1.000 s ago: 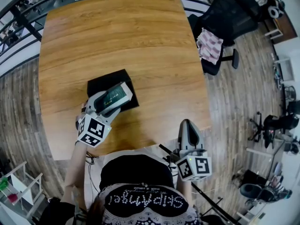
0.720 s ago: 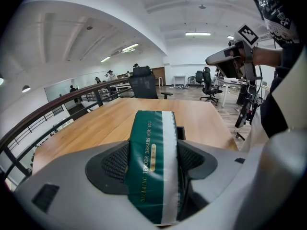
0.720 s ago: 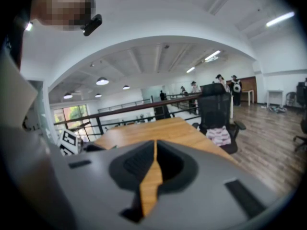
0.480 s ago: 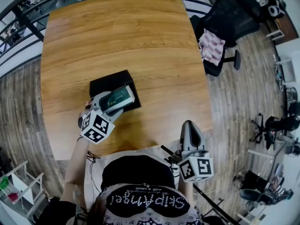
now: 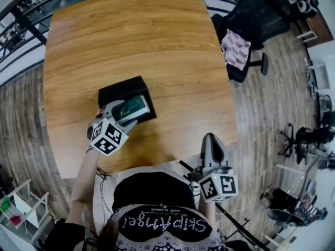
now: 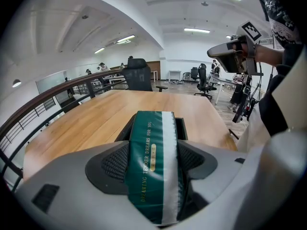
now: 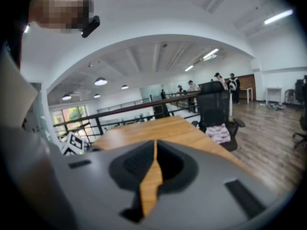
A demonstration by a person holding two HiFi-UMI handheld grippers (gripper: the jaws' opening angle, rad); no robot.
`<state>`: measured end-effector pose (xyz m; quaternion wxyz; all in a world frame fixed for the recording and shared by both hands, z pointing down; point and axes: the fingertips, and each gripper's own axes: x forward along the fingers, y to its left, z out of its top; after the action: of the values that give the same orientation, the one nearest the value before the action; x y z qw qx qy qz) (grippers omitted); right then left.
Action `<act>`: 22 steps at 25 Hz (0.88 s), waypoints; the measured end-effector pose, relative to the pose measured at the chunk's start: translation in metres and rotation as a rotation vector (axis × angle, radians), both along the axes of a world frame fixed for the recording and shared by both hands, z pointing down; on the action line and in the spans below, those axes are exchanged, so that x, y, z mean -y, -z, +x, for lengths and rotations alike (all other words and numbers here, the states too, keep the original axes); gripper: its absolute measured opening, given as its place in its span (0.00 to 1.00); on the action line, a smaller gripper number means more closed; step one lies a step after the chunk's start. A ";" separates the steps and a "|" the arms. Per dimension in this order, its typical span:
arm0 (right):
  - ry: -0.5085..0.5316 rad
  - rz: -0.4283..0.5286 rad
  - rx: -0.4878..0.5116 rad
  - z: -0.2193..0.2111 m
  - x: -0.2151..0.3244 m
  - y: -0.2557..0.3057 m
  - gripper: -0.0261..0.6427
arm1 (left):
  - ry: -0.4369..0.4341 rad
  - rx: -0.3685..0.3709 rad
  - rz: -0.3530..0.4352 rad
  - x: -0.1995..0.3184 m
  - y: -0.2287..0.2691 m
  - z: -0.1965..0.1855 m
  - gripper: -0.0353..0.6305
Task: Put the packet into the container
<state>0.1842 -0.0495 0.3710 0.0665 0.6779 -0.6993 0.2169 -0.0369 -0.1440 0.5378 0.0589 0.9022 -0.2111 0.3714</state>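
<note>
A green packet (image 5: 132, 107) (image 6: 153, 162) with a white stripe is clamped between the jaws of my left gripper (image 5: 127, 112) (image 6: 152, 164), which is shut on it. The packet hangs over the near right part of the black open container (image 5: 119, 93) (image 6: 181, 127) on the wooden table (image 5: 157, 46). My right gripper (image 5: 210, 145) (image 7: 154, 169) is held at the table's near right edge, close to the person's body; its jaws are shut with nothing between them.
A black office chair (image 5: 251, 20) with a checked cloth (image 5: 234, 48) stands off the table's right side. A dark railing (image 5: 21, 20) runs along the table's far left. Wooden floor surrounds the table.
My left gripper has shifted slightly with the packet, staying over the container's near right corner. The right gripper has stayed where it was.
</note>
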 end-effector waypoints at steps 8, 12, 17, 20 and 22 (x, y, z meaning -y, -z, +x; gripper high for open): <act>0.004 -0.004 0.002 -0.001 0.000 -0.002 0.10 | 0.016 0.027 -0.056 0.005 -0.007 0.003 0.56; 0.005 -0.007 0.003 -0.002 0.000 -0.002 0.10 | 0.011 0.063 -0.094 0.006 -0.012 0.006 0.56; 0.008 -0.011 0.002 -0.001 0.001 -0.003 0.10 | -0.005 0.111 -0.105 0.008 -0.019 0.012 0.56; 0.012 -0.010 0.003 0.000 0.003 -0.003 0.10 | -0.003 0.129 -0.116 0.011 -0.023 0.015 0.56; 0.016 -0.009 0.005 0.000 0.003 -0.003 0.10 | -0.003 0.139 -0.126 0.011 -0.025 0.016 0.56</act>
<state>0.1838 -0.0529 0.3740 0.0699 0.6714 -0.7039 0.2212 -0.0209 -0.1553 0.5632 0.1003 0.8690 -0.1898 0.4458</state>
